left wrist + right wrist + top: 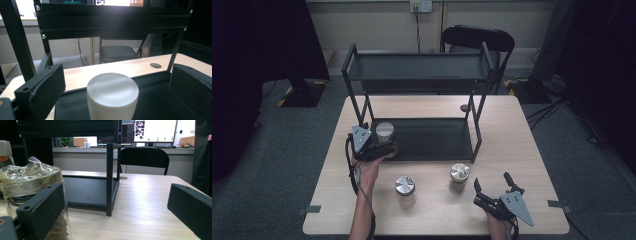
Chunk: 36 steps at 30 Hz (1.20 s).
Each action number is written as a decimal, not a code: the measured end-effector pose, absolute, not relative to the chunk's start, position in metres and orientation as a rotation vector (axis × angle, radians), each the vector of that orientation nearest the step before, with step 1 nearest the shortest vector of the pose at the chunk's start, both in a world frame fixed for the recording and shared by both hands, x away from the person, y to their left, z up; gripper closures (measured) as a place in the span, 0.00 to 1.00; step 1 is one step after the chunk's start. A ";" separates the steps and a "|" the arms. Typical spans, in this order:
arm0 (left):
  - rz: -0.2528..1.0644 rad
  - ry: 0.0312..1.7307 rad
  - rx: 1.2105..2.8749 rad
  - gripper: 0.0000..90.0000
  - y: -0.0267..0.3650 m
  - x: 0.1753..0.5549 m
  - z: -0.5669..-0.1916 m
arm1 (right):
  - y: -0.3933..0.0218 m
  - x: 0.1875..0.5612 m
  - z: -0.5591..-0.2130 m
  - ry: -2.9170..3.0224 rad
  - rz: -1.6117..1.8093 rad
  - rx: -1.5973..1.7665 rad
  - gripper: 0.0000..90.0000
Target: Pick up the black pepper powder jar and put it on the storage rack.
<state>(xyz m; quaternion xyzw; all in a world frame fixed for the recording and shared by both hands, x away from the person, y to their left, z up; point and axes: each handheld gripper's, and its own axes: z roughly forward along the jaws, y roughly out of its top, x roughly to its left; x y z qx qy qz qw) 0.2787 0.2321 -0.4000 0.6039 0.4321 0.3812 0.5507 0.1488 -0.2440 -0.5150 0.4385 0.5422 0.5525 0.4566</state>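
Observation:
A jar with a flat pale lid (385, 130) stands at the front left corner of the black rack's lower shelf (432, 140). My left gripper (388, 145) is open around it. In the left gripper view the jar (112, 90) sits between the two jaws with a gap on each side, so my left gripper (117, 85) is not pressing on it. My right gripper (492, 181) hovers open over the table's front right with nothing between its jaws. In the right gripper view my right gripper (117, 212) has a plastic-wrapped jar (30, 185) just beyond its left jaw.
Two more jars stand on the wooden table (512, 140): a silver-lidded one (404, 185) at front centre and a wrapped one (459, 173) to its right. The rack's top shelf (417, 66) hangs over the lower one. A black chair (477, 37) stands behind the table.

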 end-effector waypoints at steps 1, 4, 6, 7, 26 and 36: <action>0.905 1.022 1.425 0.00 0.232 0.277 -0.400 | -0.244 0.149 -0.515 1.336 1.362 1.081 0.00; 0.910 1.013 1.423 0.00 0.234 0.274 -0.398 | -0.244 0.149 -0.515 1.336 1.362 1.081 0.00; 0.911 1.012 1.420 0.00 0.235 0.273 -0.397 | -0.244 0.149 -0.515 1.336 1.362 1.081 0.00; 0.910 1.011 1.416 0.00 0.235 0.272 -0.397 | -0.244 0.149 -0.515 1.336 1.362 1.081 0.00; 0.935 0.997 1.365 0.00 0.243 0.252 -0.401 | -0.244 0.149 -0.515 1.336 1.362 1.081 0.00; 0.951 0.997 1.333 0.00 0.244 0.238 -0.406 | -0.244 0.149 -0.515 1.335 1.361 1.082 0.00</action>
